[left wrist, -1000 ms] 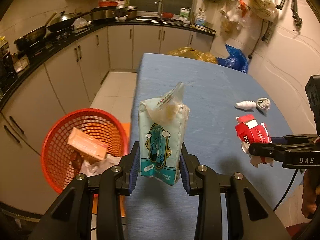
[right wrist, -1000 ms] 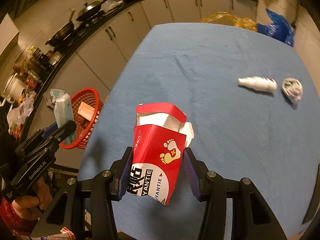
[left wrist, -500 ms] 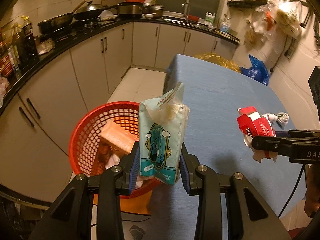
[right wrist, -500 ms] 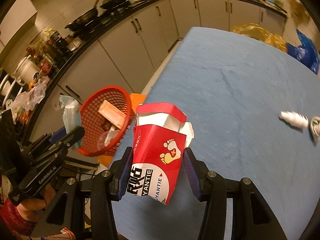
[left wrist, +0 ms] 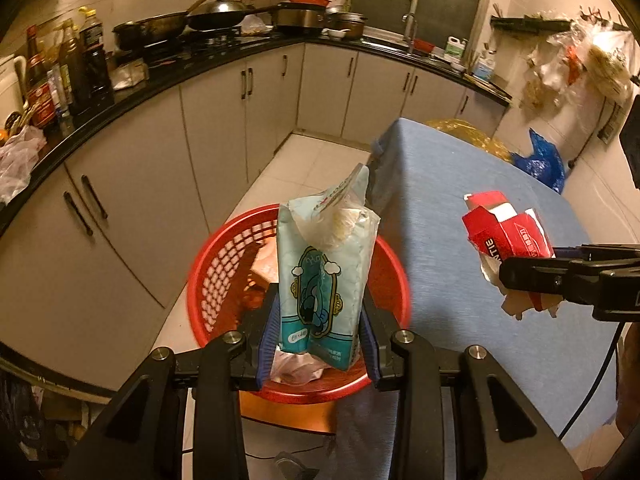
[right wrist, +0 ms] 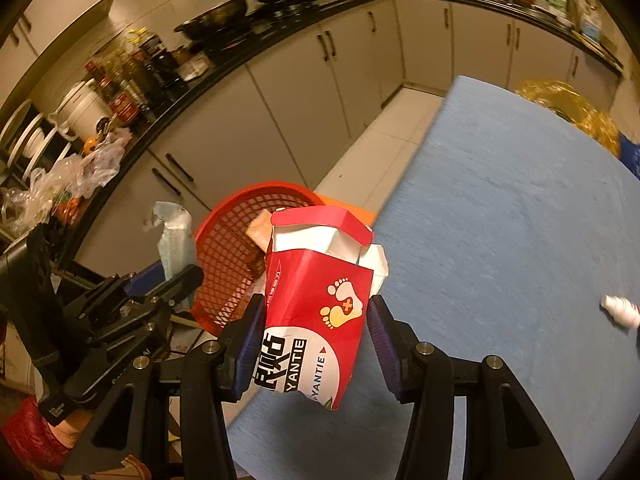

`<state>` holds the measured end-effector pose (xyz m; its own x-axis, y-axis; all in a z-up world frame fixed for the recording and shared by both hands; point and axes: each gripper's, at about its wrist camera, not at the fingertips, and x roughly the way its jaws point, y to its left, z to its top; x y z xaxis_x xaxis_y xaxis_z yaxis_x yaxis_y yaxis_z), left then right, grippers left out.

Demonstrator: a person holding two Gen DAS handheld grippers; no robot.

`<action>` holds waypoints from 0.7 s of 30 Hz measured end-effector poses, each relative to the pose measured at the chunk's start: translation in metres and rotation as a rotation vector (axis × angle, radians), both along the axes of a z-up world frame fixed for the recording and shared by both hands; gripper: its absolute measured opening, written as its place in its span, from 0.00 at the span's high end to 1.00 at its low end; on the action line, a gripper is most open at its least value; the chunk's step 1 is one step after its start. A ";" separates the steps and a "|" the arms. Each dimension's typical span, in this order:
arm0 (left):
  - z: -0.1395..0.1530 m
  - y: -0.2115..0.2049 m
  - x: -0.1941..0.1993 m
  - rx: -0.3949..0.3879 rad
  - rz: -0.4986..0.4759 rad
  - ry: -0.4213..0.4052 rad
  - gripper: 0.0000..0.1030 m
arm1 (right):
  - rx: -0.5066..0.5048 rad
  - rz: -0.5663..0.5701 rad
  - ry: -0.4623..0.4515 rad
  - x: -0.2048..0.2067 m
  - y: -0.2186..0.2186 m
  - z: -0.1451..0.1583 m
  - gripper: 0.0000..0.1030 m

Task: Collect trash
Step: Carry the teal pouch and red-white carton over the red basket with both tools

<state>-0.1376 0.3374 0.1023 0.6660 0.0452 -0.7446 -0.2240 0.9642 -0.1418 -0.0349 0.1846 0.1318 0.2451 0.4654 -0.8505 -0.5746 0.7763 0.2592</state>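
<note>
Left claw (left wrist: 318, 344) pinches a light, crinkly blue pouch (left wrist: 326, 276) by its lower sides above the red basket (left wrist: 216, 280); right claw (right wrist: 312, 344) squeezes a flimsy, crushable red carton (right wrist: 316, 308) over the blue surface (right wrist: 500, 220) edge.

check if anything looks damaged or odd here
The red box in the right tool is crumpled, its top flap torn open. The blue pouch in the left tool is ripped open on top.

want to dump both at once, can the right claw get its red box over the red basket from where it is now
Probably yes, after a short move. The right claw holds the red box over the table edge; the red basket sits open-topped just beyond, though the left claw with its blue bag hangs there.
</note>
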 end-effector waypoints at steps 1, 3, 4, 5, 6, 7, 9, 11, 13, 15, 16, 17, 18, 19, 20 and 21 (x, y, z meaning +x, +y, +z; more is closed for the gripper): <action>0.000 0.003 -0.002 -0.001 0.009 0.002 0.66 | 0.000 0.008 0.000 0.000 0.004 0.000 0.46; -0.001 0.010 -0.003 -0.004 0.023 0.004 0.66 | 0.001 0.023 -0.001 0.002 0.011 0.001 0.46; -0.001 0.013 -0.004 -0.004 0.030 0.004 0.66 | 0.001 0.031 -0.001 0.003 0.015 0.001 0.46; -0.001 0.016 -0.005 -0.005 0.039 0.005 0.66 | 0.001 0.038 -0.002 0.003 0.019 0.001 0.46; -0.001 0.018 -0.006 -0.005 0.045 0.005 0.66 | 0.000 0.048 -0.003 0.004 0.024 0.001 0.46; -0.002 0.020 -0.006 -0.006 0.051 0.007 0.66 | -0.001 0.054 -0.004 0.005 0.027 0.001 0.45; -0.002 0.023 -0.005 -0.006 0.056 0.006 0.66 | -0.003 0.065 -0.001 0.009 0.036 -0.001 0.45; -0.002 0.025 -0.002 -0.006 0.062 0.008 0.66 | -0.003 0.069 0.001 0.012 0.043 -0.002 0.45; -0.003 0.028 -0.001 -0.012 0.071 0.009 0.66 | -0.004 0.075 0.003 0.015 0.049 -0.004 0.45; -0.004 0.028 0.000 -0.016 0.078 0.012 0.66 | -0.009 0.079 0.003 0.019 0.053 -0.005 0.44; -0.005 0.028 0.001 -0.019 0.080 0.014 0.66 | -0.010 0.079 0.004 0.020 0.054 -0.006 0.44; -0.005 0.029 0.002 -0.023 0.083 0.017 0.66 | -0.010 0.078 0.005 0.021 0.056 -0.006 0.44; -0.006 0.030 0.003 -0.024 0.084 0.018 0.66 | -0.011 0.077 0.007 0.023 0.057 -0.008 0.44; -0.006 0.030 0.003 -0.024 0.084 0.018 0.66 | -0.012 0.075 0.011 0.025 0.059 -0.009 0.44; -0.006 0.027 0.002 -0.023 0.086 0.019 0.66 | -0.011 0.074 0.014 0.027 0.060 -0.010 0.44; -0.006 0.027 0.004 -0.022 0.087 0.020 0.65 | -0.011 0.071 0.017 0.029 0.061 -0.011 0.44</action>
